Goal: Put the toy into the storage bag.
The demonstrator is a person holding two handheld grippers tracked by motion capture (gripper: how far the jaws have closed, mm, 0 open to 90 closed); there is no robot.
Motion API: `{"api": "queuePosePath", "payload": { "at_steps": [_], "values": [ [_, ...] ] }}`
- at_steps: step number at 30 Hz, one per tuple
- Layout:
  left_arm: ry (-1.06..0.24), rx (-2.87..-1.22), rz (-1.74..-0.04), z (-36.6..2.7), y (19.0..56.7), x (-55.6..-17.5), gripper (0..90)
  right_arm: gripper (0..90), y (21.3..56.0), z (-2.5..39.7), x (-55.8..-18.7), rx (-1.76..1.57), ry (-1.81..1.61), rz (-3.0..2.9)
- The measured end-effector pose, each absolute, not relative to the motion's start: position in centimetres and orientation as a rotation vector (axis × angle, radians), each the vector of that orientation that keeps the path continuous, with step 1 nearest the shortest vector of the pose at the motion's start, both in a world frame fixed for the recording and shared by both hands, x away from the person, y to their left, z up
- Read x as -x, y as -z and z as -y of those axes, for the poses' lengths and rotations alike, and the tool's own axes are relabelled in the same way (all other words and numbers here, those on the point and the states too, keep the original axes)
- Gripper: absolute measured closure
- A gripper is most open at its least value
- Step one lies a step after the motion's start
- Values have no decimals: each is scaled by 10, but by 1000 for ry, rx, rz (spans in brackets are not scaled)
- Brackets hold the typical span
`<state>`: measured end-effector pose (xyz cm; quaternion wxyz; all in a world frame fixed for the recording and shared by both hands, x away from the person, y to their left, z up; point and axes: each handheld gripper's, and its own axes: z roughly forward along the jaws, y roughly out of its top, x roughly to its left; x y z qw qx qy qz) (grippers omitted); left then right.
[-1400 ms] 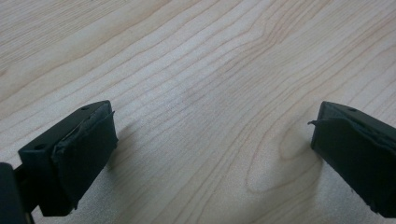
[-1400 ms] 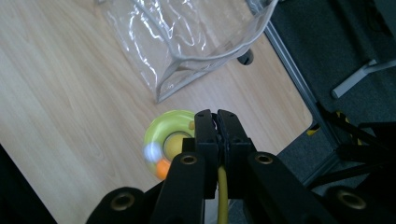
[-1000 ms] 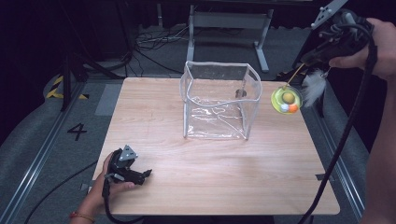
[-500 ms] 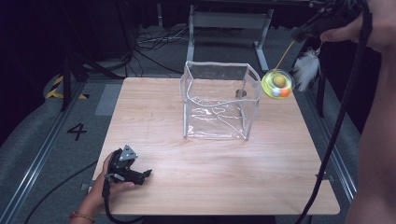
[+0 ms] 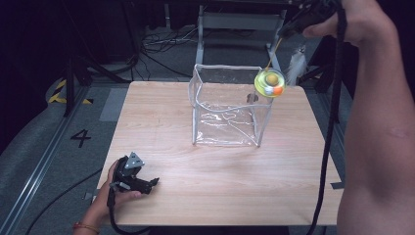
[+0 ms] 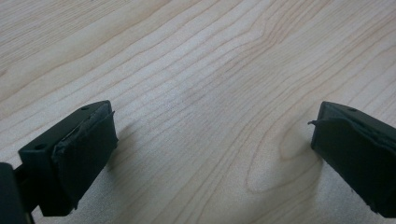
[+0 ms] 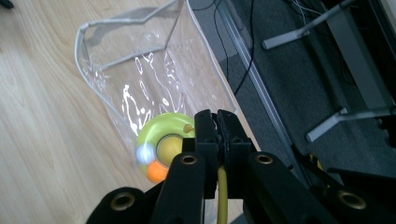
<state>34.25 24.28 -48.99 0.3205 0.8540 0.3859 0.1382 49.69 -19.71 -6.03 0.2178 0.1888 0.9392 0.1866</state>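
Nearest, at the table's (image 5: 210,171) front left corner: left gripper (image 5: 131,178), resting low on the wood in a hand (image 5: 105,198), grey plate on top, cable trailing off the front edge. Jaws spread wide in the left gripper view, with bare wood grain between the pads and nothing held.

Farther in, near the table's middle and towards the back: clear bag (image 5: 227,105), standing upright, open at the top, white piping along its edges, crinkled glints on its walls. Empty, as far as the glare lets one judge. Seen from the right gripper view as well (image 7: 149,70), lying below and beyond the jaws.

Above the bag's back right corner: toy (image 5: 270,83), a lime-green ring with a yellow centre and orange and white balls on its rim, hanging in the air clear of the table. Fixed to a thin yellow stick (image 5: 273,51) slanting up and right. White feather (image 5: 295,67) dangling just beside the ring, to its right.

Highest and farthest, at the top right: right gripper (image 5: 306,17), raised well above the table in a hand (image 5: 359,22), black cable hanging down. Jaws pinched close together on the stick (image 7: 222,196) in the right gripper view, with the toy (image 7: 166,147) just beyond the tips.
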Motion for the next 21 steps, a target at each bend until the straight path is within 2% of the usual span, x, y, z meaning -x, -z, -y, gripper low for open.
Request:
{"api": "queuePosePath", "payload": {
  "at_steps": [11, 21],
  "values": [
    [-355, -2242, -1015, -243, 490, -342, 5, 883, 86, 163, -522, -501, -496, -2638],
    [-355, -2243, -1015, -243, 490, -342, 5, 882, 110, 156, -536, -503, -493, -2670]
  ]
}}
